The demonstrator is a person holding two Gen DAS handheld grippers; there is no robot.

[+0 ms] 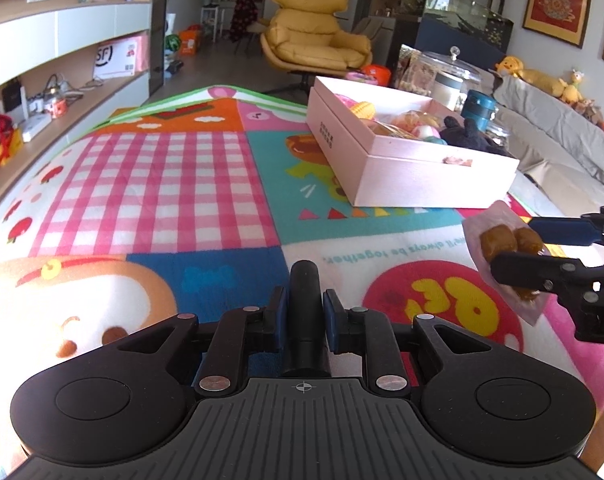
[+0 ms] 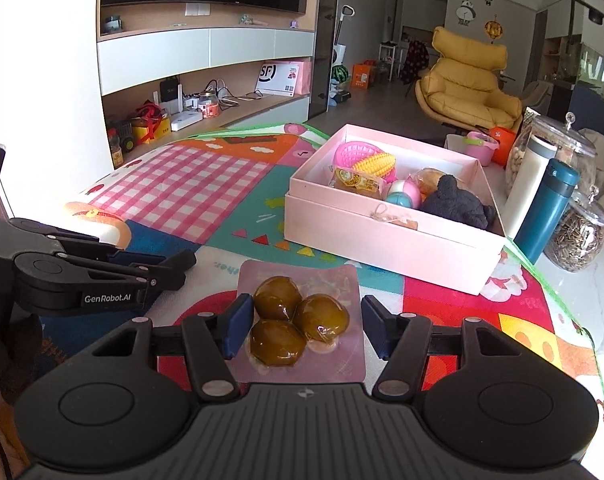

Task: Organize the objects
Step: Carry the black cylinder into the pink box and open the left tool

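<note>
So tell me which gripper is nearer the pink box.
Right. The right gripper, carrying the snack packet, hangs just short of the pink box. The left gripper, shut on a black cylinder, sits farther back and to the left over the mat.

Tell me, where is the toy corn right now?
In the right wrist view, the toy corn lies in the pink box, at its far end, on a pink basket.

Open mat (image 1: 173, 184) left of the pink box (image 2: 386, 240) — jars (image 2: 578, 236) and flasks (image 2: 546, 212) crowd its right.
</note>
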